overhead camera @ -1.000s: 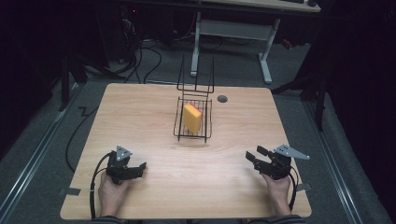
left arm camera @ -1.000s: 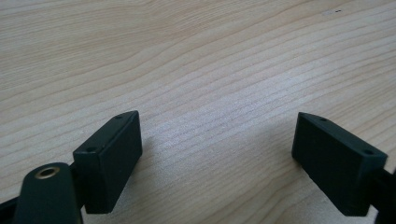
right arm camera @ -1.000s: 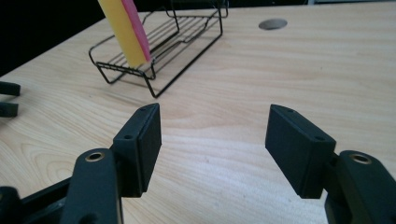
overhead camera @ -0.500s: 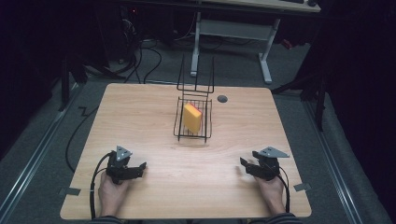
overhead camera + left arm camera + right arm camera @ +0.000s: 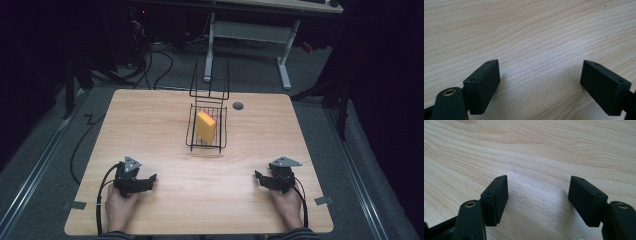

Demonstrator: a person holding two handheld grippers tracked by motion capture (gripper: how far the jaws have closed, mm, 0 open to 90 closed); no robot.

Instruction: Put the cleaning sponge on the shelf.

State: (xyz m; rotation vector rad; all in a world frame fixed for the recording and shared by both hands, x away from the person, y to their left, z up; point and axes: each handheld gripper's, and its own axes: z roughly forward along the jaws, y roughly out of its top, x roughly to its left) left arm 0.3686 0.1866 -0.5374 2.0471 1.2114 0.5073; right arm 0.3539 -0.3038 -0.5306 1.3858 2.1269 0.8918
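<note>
Pale wood-grain worktop (image 5: 165,120) with rounded corners, smooth and matte, and you've got both hands parked near its front edge. Your left tongs (image 5: 145,181) sit toward the front left corner and your right tongs (image 5: 260,177) toward the front right. Both are spread wide with nothing between the jaws; in the gripper views you can see bare wood grain in the gap between those blocky black pads (image 5: 482,85), (image 5: 495,200), which hover low over the surface.

Well apart from both tongs, up the middle toward the back edge, there's a black wire basket (image 5: 206,127), thin rods, boxy, with a tall handle frame at its far side. Inside it stands a yellow-orange sponge (image 5: 205,125), a flat rectangular slab on edge, long axis roughly upright and leaning a bit, broad face turned toward the front left corner. Just beside the basket, nearer the back right, is a small round dark grommet hole (image 5: 238,106).
</note>
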